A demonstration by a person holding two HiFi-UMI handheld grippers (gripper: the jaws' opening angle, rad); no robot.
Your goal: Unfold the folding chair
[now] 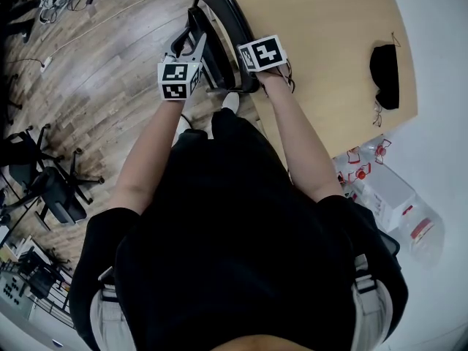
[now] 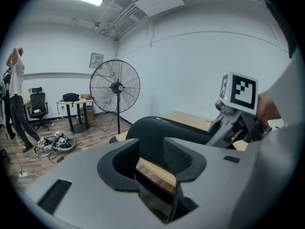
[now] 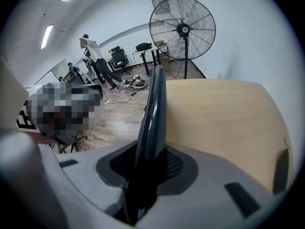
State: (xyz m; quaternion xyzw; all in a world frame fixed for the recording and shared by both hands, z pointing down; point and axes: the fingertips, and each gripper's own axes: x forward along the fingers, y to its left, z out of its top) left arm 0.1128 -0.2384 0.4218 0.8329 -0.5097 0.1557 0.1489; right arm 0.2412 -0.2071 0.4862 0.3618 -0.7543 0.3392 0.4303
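The black folding chair [image 1: 219, 28] stands folded on edge against the wooden table [image 1: 329, 35]. In the right gripper view its thin, glossy rim [image 3: 153, 104] runs straight down between the jaws, and my right gripper [image 3: 147, 168] is shut on it. My left gripper [image 2: 151, 159] sits lower on the chair's left side. Its jaws stand apart, with the chair's rounded black edge [image 2: 162, 130] just beyond the fingertips and a strip of wood showing through the gap. In the head view, the marker cubes of the left gripper [image 1: 178, 80] and right gripper [image 1: 262, 53] flank the chair.
A black pouch [image 1: 385, 75] and glasses [image 1: 376, 114] lie on the table's far right. A pack of bottles [image 1: 380, 189] sits on the floor by the wall. Office chairs [image 1: 51, 181] stand to the left. Farther off are a large floor fan [image 2: 115, 87] and a standing person [image 2: 16, 99].
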